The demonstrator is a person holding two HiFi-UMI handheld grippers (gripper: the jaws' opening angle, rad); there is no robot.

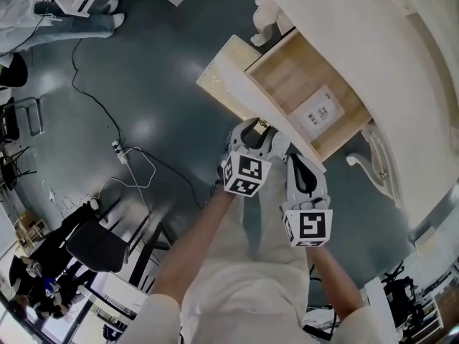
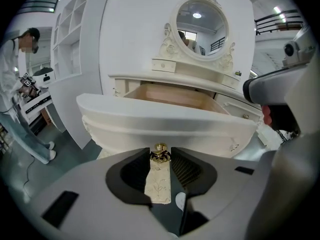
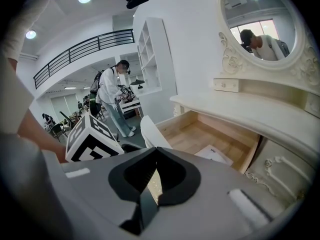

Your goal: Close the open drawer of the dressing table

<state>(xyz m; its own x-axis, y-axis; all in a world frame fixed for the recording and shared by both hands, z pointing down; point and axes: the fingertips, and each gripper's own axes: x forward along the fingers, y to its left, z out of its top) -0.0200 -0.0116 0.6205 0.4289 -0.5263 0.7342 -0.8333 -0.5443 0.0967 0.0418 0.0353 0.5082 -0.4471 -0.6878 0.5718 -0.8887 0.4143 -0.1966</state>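
Left gripper (image 2: 160,155) jaws clamp the gold knob (image 2: 160,149) on the open drawer (image 2: 165,116) front. With the table (image 2: 170,79) straight beyond, a push should run directly ahead. Right gripper (image 3: 156,151), jaws together and empty, hangs just beside.

There is one dressing table (image 1: 344,27). It has one open drawer (image 1: 287,77), and one sheet of paper (image 1: 320,112) lies in that drawer. The drawer front has one gold knob (image 2: 160,151). One oval mirror (image 2: 199,26) stands above, with two small drawers (image 2: 164,64) under it. There are two grippers, a left gripper (image 1: 255,129) and a right gripper (image 1: 294,162), and two marker cubes (image 1: 246,174), one on each gripper. There is one white shelf unit (image 2: 70,34). One power strip (image 1: 119,151) lies on the floor.
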